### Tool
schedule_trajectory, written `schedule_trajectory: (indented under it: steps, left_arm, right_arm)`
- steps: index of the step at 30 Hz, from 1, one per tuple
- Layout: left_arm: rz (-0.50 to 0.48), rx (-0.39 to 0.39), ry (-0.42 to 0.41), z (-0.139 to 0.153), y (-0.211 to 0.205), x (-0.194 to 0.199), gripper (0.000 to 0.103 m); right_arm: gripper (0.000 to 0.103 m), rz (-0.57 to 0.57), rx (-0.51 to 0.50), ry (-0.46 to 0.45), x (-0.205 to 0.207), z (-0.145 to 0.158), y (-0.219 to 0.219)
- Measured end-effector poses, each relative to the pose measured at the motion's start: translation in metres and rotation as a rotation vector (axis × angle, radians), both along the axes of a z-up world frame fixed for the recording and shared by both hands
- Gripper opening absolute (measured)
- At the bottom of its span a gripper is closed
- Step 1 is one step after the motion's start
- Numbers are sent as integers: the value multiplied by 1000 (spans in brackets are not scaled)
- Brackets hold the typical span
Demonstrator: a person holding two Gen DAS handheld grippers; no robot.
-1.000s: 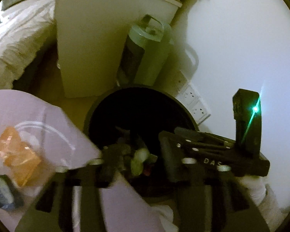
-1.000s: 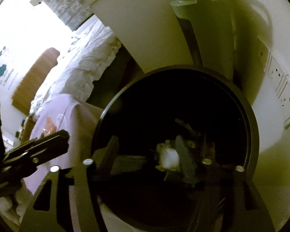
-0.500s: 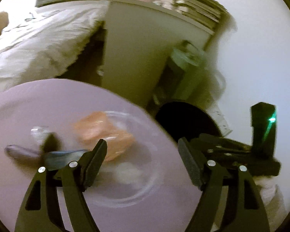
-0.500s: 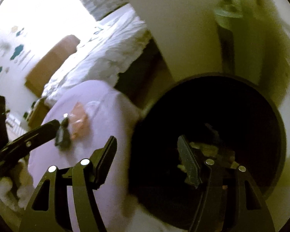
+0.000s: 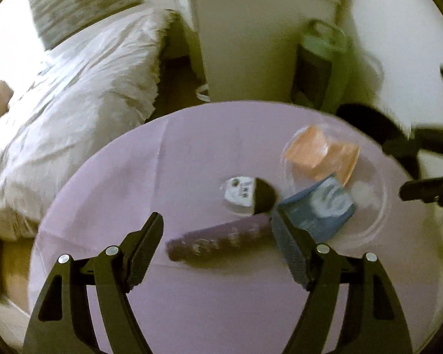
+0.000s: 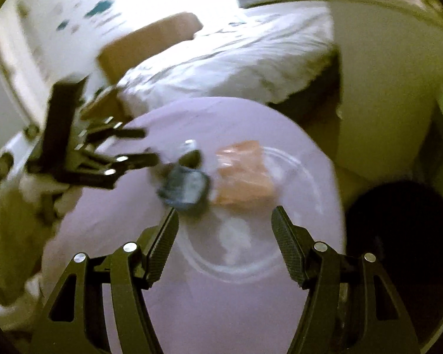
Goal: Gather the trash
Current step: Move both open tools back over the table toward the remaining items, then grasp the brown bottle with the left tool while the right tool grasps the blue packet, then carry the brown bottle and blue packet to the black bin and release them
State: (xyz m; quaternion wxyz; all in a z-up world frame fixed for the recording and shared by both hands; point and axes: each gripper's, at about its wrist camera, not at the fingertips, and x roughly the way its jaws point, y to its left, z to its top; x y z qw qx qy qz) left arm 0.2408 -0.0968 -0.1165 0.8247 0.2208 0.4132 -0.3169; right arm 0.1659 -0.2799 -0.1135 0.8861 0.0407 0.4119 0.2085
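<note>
A round table with a lilac cloth holds the trash. A dark purple wrapper lies between the jaws of my open left gripper. A blue packet, an orange packet and a small white and black piece lie beyond it, by a clear glass plate. My right gripper is open and empty above the plate, where white crumpled bits lie. The blue packet and the orange packet show ahead of it. The black bin stands at the right.
A bed with white bedding lies to the left. A white cabinet and a green appliance stand behind the table. The bin's rim shows past the table's right edge. My left gripper shows in the right wrist view.
Both grippers have swung left from over the black bin to over the table. Both are open and empty now. The trash on the table has come into full view.
</note>
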Motion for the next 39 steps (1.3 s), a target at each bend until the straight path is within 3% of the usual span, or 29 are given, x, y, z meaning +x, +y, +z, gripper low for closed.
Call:
schedule_trajectory:
  steps: [8, 10, 14, 19, 20, 23, 29, 35, 39]
  left_arm:
    - [-191, 17, 86, -10, 2, 9, 76]
    - [-227, 46, 100, -15, 0, 4, 76]
    - [-266, 83, 102, -22, 2, -12, 75]
    - [-247, 59, 124, -24, 4, -17, 48]
    - [-242, 54, 119, -22, 2, -19, 44]
    - [-239, 53, 97, -22, -2, -29, 33]
    - [-144, 9, 84, -23, 6, -40, 27]
    - [-7, -66, 108, -23, 18, -42, 25]
    - [54, -161, 110, -13, 18, -55, 25]
  right_arm:
    - [66, 267, -202, -20, 29, 1, 67]
    - [77, 323, -249, -11, 36, -3, 80]
    - [79, 404, -348, 13, 50, -14, 94]
    - [77, 440, -417, 74, 61, -31, 99]
    - [68, 445, -433, 86, 61, -35, 100]
    - [51, 437, -372, 117, 60, -35, 96]
    - [46, 333, -281, 136, 45, -32, 83]
    - [45, 169, 26, 145, 11, -18, 43]
    - [45, 42, 205, 127, -14, -9, 3]
